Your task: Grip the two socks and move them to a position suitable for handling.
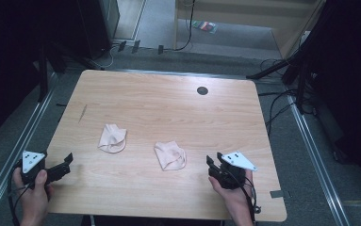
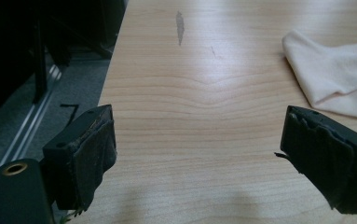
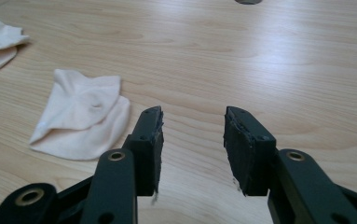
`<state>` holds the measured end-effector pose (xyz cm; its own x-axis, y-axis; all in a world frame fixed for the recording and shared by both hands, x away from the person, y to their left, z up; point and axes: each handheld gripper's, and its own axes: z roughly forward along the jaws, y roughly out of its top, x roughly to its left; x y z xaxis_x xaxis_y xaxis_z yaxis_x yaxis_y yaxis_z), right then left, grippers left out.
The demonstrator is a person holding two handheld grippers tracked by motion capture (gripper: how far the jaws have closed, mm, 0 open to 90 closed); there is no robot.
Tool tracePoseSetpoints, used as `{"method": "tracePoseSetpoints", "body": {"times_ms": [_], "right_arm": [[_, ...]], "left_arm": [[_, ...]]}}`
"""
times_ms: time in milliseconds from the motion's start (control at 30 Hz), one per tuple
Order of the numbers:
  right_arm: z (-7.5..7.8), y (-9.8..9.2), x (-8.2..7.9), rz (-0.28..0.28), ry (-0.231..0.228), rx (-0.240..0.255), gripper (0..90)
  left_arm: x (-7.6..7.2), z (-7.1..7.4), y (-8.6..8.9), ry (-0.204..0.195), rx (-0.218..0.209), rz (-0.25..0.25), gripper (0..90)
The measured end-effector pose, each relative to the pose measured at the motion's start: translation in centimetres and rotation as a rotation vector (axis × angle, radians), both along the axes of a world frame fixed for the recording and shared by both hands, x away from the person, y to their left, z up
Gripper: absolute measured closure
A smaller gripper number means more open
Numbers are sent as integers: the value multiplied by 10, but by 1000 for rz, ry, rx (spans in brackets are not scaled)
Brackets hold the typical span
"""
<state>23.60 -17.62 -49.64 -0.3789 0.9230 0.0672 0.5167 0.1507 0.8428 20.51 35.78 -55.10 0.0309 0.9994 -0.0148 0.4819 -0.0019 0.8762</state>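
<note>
Left tool [image 1: 66, 165] at near-left edge of wooden surface [image 1: 168, 99], jaws wide apart, nothing held. Right tool [image 1: 212, 165] jaws partly apart, nothing between. Two cream cloths flat on surface: left cloth [image 1: 112, 138] and right cloth [image 1: 170, 156], the latter just beside right tool

Two folded cloths lie side by side on a wooden table [image 1: 168, 108], the left cloth [image 1: 112, 138] slightly farther back than the right cloth [image 1: 170, 155]. The left gripper [image 1: 66, 162] sits at the table's near-left edge, the right gripper [image 1: 214, 161] just right of the right cloth.
</note>
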Motion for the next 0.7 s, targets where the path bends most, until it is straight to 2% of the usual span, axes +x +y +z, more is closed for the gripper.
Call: {"method": "tracePoseSetpoints", "body": {"times_ms": [367, 467, 600, 700], "right_arm": [[-3, 36, 15, 66, 31, 19, 660], [-6, 43, 21, 88, 49, 34, 681], [-8, 49, 26, 102, 63, 49, 693], [-11, 58, 35, 107, 90, 56, 704]], "left_arm": [[-2, 3, -2, 0, 8, -5, 109], [-2, 5, -4, -3, -8, -13, 109], [-3, 10, -13, -16, -2, -28, 109], [-3, 16, -26, -23, -6, -59, 109]]}}
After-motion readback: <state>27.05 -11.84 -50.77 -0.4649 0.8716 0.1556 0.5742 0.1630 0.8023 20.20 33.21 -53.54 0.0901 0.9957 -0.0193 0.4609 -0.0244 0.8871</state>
